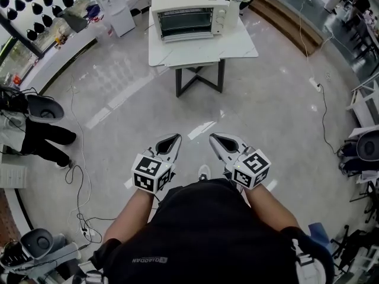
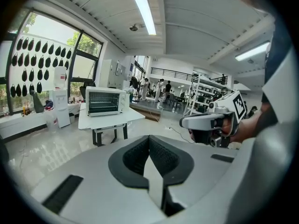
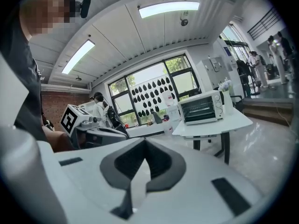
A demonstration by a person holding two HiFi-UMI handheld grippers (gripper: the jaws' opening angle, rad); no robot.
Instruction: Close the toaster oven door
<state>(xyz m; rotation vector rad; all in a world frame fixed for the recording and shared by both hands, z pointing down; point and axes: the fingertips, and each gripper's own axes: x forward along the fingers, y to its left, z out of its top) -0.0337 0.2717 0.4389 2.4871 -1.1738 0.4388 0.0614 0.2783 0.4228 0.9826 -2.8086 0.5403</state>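
A white toaster oven (image 1: 188,13) stands on a white table (image 1: 201,51) far ahead of me, and its glass door looks upright against the front. The oven (image 2: 105,101) also shows in the left gripper view, and the oven (image 3: 201,107) in the right gripper view. My left gripper (image 1: 175,139) and right gripper (image 1: 214,138) hang side by side close to my body, well short of the table. Both have their jaws together with nothing held. The left gripper (image 2: 149,139) sees the right gripper (image 2: 210,122) beside it. The right gripper (image 3: 145,141) sees the left gripper (image 3: 93,129).
A white vase (image 1: 234,10) stands right of the oven. A water dispenser (image 1: 115,7) is at the back left. A seated person (image 1: 35,129) and floor cables (image 1: 80,176) are at the left. A raised wooden step (image 1: 290,16) runs along the right.
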